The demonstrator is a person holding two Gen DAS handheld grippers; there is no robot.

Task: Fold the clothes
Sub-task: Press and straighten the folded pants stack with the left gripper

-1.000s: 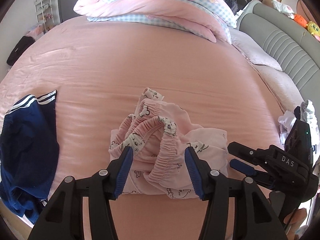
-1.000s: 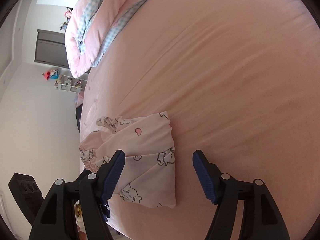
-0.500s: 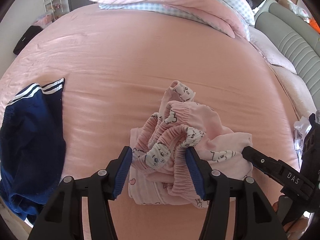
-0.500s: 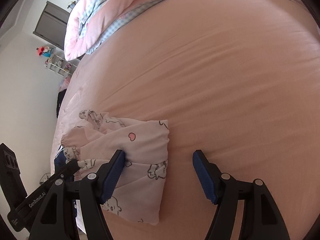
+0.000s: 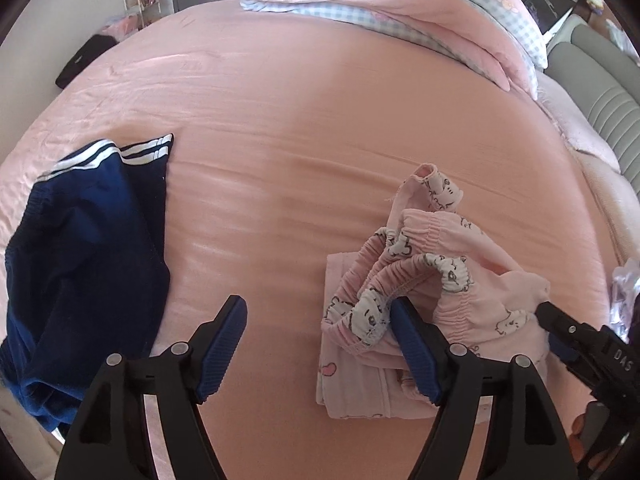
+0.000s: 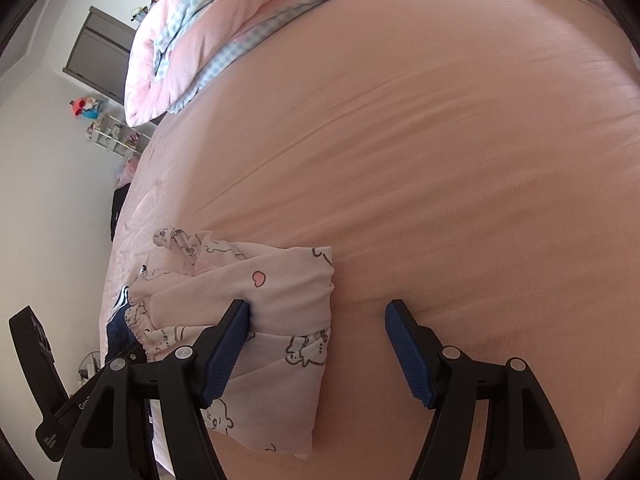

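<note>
A folded pink bear-print garment [image 5: 424, 308] lies on the pink bed sheet [image 5: 300, 128], its elastic waistband bunched on top. It also shows in the right wrist view [image 6: 276, 312]. My left gripper [image 5: 318, 342] is open and empty, to the left of the garment, with its right finger touching the waistband. My right gripper [image 6: 318, 344] is open, its left finger against the garment's right edge and its right finger over bare sheet. A crumpled navy garment with white stripes [image 5: 84, 248] lies at the left of the bed.
A pink and blue-checked duvet [image 5: 400, 4] is heaped at the far end of the bed. A grey padded headboard [image 5: 608, 92] and pillows are at the right. A shelf unit [image 6: 116, 136] and a grey door [image 6: 100, 56] stand beyond the bed.
My left gripper has shifted left, off the pink garment, which now sits to its right. My right gripper has come closer to the garment's right edge. Both stay open.
</note>
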